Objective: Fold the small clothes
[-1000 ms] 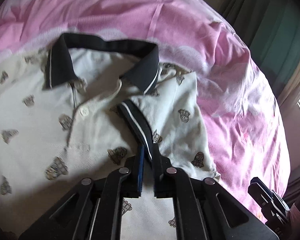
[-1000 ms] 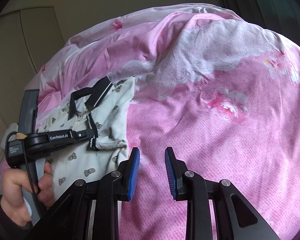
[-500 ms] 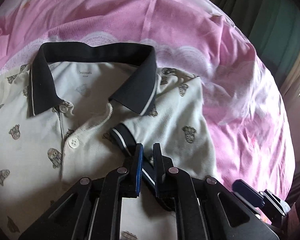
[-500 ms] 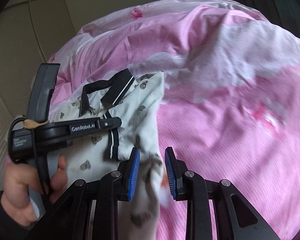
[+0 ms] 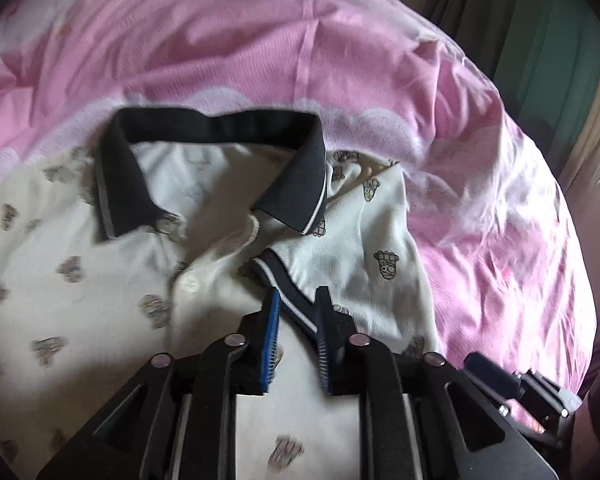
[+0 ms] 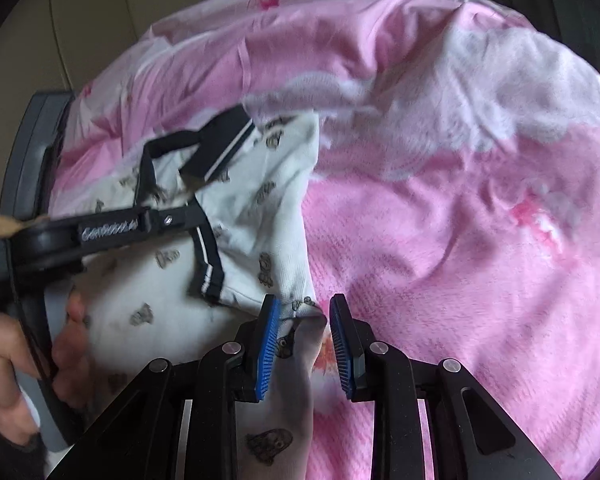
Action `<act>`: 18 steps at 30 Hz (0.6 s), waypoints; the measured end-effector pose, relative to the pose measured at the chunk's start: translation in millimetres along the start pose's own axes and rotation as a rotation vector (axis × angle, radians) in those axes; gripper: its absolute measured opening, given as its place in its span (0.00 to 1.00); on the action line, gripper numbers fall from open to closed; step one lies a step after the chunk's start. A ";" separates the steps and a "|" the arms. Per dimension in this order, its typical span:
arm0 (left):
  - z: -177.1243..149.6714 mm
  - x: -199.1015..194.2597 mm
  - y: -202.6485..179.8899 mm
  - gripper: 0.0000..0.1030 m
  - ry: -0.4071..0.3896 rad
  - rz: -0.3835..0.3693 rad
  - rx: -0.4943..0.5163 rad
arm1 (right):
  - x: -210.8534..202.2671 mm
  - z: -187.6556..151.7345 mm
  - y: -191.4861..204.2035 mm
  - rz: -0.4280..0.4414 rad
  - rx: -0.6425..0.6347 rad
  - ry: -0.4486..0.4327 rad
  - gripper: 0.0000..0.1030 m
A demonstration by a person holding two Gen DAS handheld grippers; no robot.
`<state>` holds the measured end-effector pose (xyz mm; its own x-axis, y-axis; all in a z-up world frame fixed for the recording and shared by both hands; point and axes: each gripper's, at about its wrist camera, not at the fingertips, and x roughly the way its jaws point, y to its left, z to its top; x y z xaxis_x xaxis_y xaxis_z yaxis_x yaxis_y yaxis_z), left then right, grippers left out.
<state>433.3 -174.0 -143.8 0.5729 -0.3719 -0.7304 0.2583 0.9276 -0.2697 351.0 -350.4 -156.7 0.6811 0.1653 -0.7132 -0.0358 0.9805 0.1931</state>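
A small white polo shirt [image 5: 100,280] with a bear print and a dark collar [image 5: 216,128] lies front up on the pink bedspread. Its right sleeve is folded in over the chest, and the sleeve's dark striped cuff [image 5: 288,296] lies between the fingers of my left gripper [image 5: 298,300], which is open. In the right wrist view the shirt [image 6: 256,208] is at the left. My right gripper [image 6: 305,308] is open and straddles the shirt's folded side edge [image 6: 304,308]. The left gripper [image 6: 100,232] reaches across the shirt there.
A pink floral bedspread [image 5: 480,220] covers the whole bed. Green curtains [image 5: 548,40] hang at the far right. A beige wall [image 6: 60,20] is behind the bed. The right gripper's body [image 5: 520,388] shows at the lower right of the left wrist view.
My left gripper has opened and let go of the sleeve cuff it was pinching. My right gripper has moved left onto the shirt's side edge and stays open.
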 end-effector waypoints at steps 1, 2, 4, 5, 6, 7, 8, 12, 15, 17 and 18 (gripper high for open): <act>-0.8 -5.4 1.4 0.21 -0.006 0.003 0.002 | -5.1 0.8 1.5 -0.006 0.001 -0.006 0.27; -2.2 -15.5 2.5 0.21 -0.014 0.010 0.008 | -10.5 1.3 4.2 -0.010 0.001 -0.009 0.27; -3.6 -33.5 6.8 0.22 -0.028 0.031 0.024 | -19.5 1.8 11.9 -0.020 -0.002 -0.012 0.27; -5.4 -44.8 9.4 0.24 -0.039 0.048 0.036 | -24.4 2.2 17.5 -0.025 -0.004 -0.014 0.27; -6.3 -55.2 13.0 0.27 -0.048 0.062 0.046 | -29.1 2.3 23.2 -0.031 -0.006 -0.016 0.27; -8.2 -64.4 13.2 0.29 -0.056 0.075 0.054 | -32.1 2.7 29.1 -0.040 -0.008 -0.019 0.27; -10.3 -73.9 17.0 0.30 -0.064 0.089 0.061 | -37.4 2.3 36.4 -0.051 -0.011 -0.024 0.28; -20.9 -111.6 39.9 0.37 -0.091 0.135 0.059 | -54.3 -0.7 65.6 -0.066 -0.008 -0.041 0.33; -31.5 -144.0 65.1 0.43 -0.122 0.176 0.054 | -66.1 -4.0 94.4 -0.078 -0.019 -0.057 0.37; -39.7 -167.0 87.9 0.52 -0.150 0.211 0.034 | -71.8 -4.9 115.9 -0.078 -0.042 -0.070 0.37; -44.3 -178.6 102.3 0.53 -0.164 0.224 0.011 | -72.9 -4.4 126.6 -0.080 -0.056 -0.074 0.39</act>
<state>323.0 -11.2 -68.7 0.7345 -0.1594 -0.6596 0.1190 0.9872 -0.1060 293.7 -237.8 -83.2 0.7356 0.0803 -0.6726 -0.0184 0.9949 0.0987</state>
